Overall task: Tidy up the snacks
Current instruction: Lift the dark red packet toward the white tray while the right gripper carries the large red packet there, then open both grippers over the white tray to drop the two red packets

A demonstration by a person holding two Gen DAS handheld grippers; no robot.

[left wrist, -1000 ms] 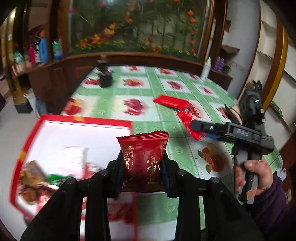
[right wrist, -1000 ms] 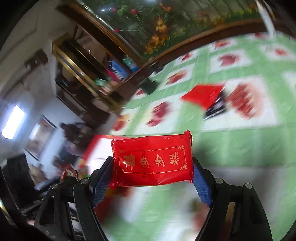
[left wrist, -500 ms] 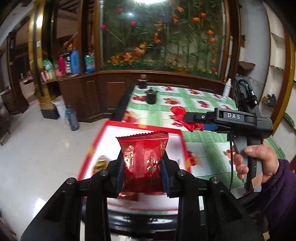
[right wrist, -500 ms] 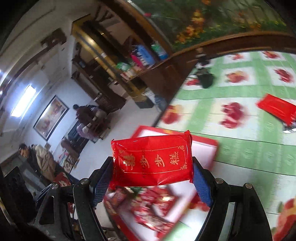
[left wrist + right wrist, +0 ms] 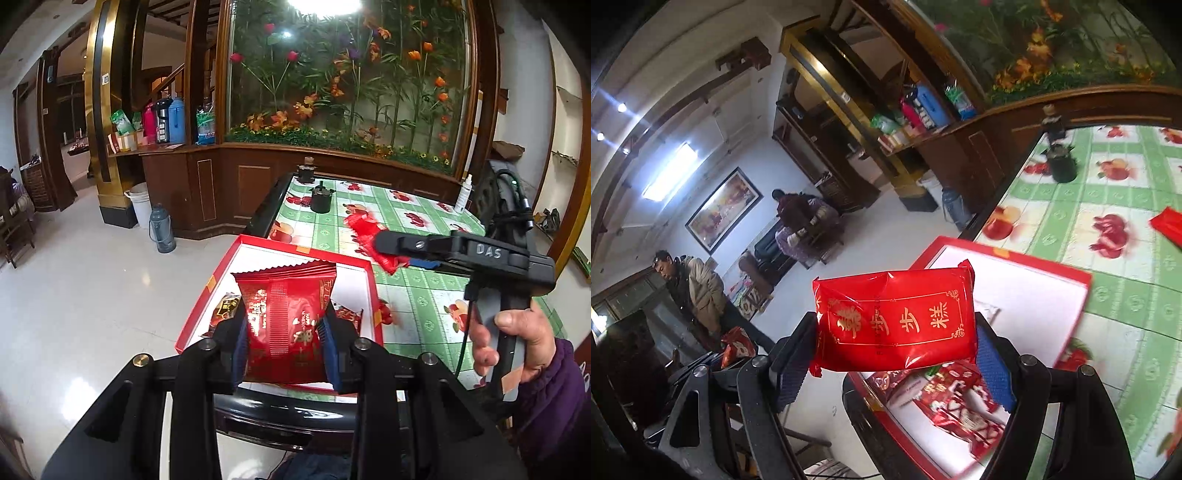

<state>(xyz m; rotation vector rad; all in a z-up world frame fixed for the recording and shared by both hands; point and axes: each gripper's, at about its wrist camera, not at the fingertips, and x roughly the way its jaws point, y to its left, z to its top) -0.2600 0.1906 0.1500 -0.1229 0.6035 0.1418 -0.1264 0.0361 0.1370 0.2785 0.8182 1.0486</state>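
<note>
Left hand-held gripper (image 5: 284,345): clamped together on a red snack packet (image 5: 286,317), which stands upright between the blue pads, crimped top edge uppermost.
Right hand-held gripper (image 5: 895,354): jaws set wide and clamped on a wide red packet with gold lettering (image 5: 894,319), gripped by its two short ends and lying lengthwise across the gap.
Box (image 5: 347,262): red rim, white floor, resting on the near left corner of the desk; its left side overhangs the desk's edge above the floor.
Desk (image 5: 428,295): green checked cloth with fruit prints, dark rim along the left and near sides.
Open room: the far half of the box floor is bare; bare cloth lies right of the box; to the left the desk drops off to a white tiled floor (image 5: 92,295).
Left view only: a hand (image 5: 517,339) with a purple sleeve grips the handle of the right hand-held gripper above the cloth, right of the box; a black pot (image 5: 320,199) stands at the far left edge.
Right view only: several red packets (image 5: 956,402) lie in the near end of the box; a loose red packet (image 5: 1169,225) lies on the cloth far right; people are across the room at left.
</note>
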